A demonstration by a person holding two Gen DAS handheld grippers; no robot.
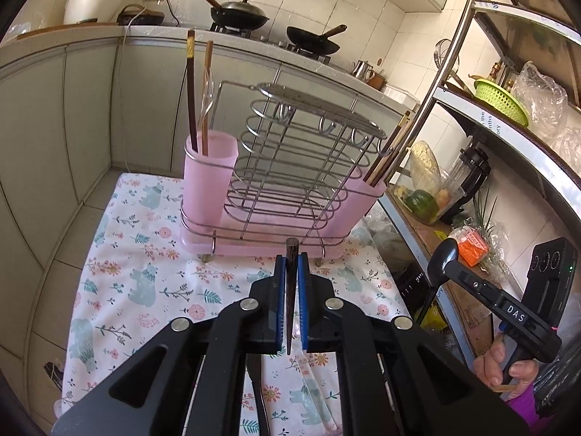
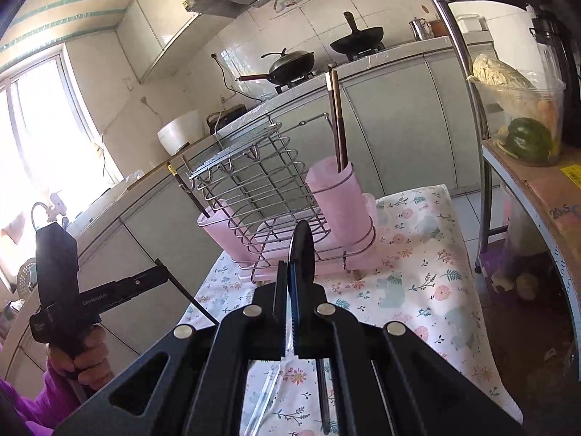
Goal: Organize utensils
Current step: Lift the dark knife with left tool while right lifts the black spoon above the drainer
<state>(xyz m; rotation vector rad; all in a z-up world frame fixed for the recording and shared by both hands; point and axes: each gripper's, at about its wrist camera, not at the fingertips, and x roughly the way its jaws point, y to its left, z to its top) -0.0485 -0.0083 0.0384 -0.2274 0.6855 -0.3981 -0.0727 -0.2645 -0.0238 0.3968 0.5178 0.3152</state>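
Observation:
My left gripper [image 1: 291, 259] is shut on a dark wooden chopstick [image 1: 290, 301] that stands upright between the blue pads, above the floral cloth. Just beyond it stands a wire utensil rack [image 1: 283, 167] on a pink tray. Its left pink cup [image 1: 208, 174] and right pink cup [image 1: 366, 196] both hold chopsticks. My right gripper [image 2: 290, 269] is shut on a black spoon [image 2: 301, 247], bowl up, in front of the same rack [image 2: 268, 196]. At the right of the left wrist view is the right gripper [image 1: 455, 269] with its spoon [image 1: 443, 258]. At the left of the right wrist view is the left gripper [image 2: 163, 270].
The floral-cloth table [image 1: 145, 254] carries a dark utensil [image 1: 259, 399] and a clear one [image 2: 265, 396] near its front. A metal shelf [image 1: 508, 134] with a green basket, bags and a pepper stands close on the right. Behind runs a counter [image 1: 163, 32] with woks.

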